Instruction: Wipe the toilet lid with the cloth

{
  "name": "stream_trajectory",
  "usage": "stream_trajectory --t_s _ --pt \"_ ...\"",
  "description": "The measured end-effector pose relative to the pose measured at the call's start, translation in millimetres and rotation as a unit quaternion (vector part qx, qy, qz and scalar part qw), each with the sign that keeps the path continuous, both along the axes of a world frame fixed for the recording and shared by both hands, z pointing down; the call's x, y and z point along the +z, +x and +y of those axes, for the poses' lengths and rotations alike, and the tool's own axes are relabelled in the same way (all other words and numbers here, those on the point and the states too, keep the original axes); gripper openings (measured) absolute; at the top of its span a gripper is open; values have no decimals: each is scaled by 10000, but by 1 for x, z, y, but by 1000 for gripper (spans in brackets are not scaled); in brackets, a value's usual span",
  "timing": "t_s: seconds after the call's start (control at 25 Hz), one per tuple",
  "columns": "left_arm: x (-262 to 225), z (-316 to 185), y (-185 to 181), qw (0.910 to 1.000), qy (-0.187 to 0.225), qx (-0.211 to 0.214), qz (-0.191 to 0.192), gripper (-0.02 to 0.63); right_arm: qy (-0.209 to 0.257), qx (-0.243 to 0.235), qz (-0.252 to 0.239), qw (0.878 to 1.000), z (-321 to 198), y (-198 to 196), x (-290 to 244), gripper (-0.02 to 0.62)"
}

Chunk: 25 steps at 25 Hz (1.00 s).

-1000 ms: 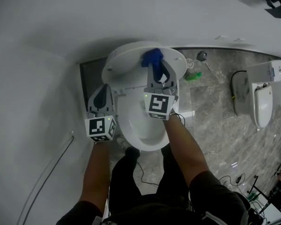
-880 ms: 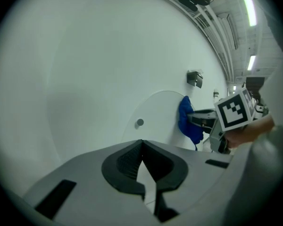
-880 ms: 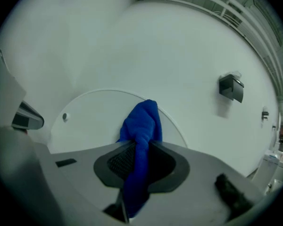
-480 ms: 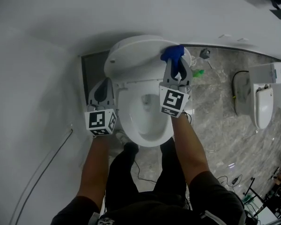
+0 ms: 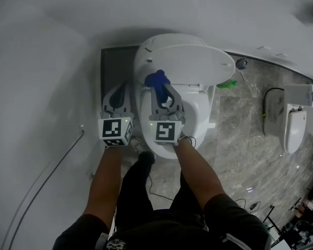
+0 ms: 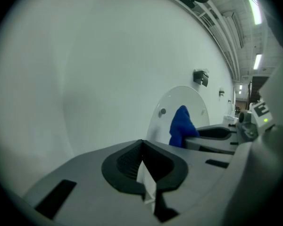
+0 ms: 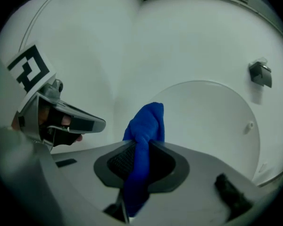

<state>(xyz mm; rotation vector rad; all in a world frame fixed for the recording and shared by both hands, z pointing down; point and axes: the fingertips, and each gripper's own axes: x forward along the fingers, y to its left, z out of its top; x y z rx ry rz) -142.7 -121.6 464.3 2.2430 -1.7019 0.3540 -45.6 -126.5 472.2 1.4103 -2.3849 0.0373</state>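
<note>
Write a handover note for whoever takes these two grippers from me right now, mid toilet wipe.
Left gripper: shut, empty, held beside the toilet's left side.
Right gripper: shut on the cloth.
Lid: raised; the cloth is at its lower left edge, contact unclear.
Done: cloth gripped and at the lid. How much is wiped doesn't show.
Left: probably sweep the cloth across the rest of the lid.

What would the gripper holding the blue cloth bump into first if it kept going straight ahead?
Probably the raised toilet lid. The right gripper, shut on the blue cloth, points near the lid's left edge, so the cloth would touch it first. How near it is already, I cannot tell.
</note>
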Motion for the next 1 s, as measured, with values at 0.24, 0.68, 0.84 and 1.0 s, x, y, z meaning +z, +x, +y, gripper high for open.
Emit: stream_trajectory --t_s 0.24,0.68,0.84,1.0 --pt "20 8 -20 9997 -213 -58 -96 9 -240 -189 -68 9995 -24 -50 23 72" --pt "31 16 -1 9993 -372 84 -66 9 -479 848 -94 9952 -69 19 40 74" --pt "25 13 15 9991 -376 159 -117 9 -316 1068 182 9936 -78 73 39 74" --pt "21 8 35 9989 -396 200 -132 9 -243 1331 336 9902 -80 121 34 74"
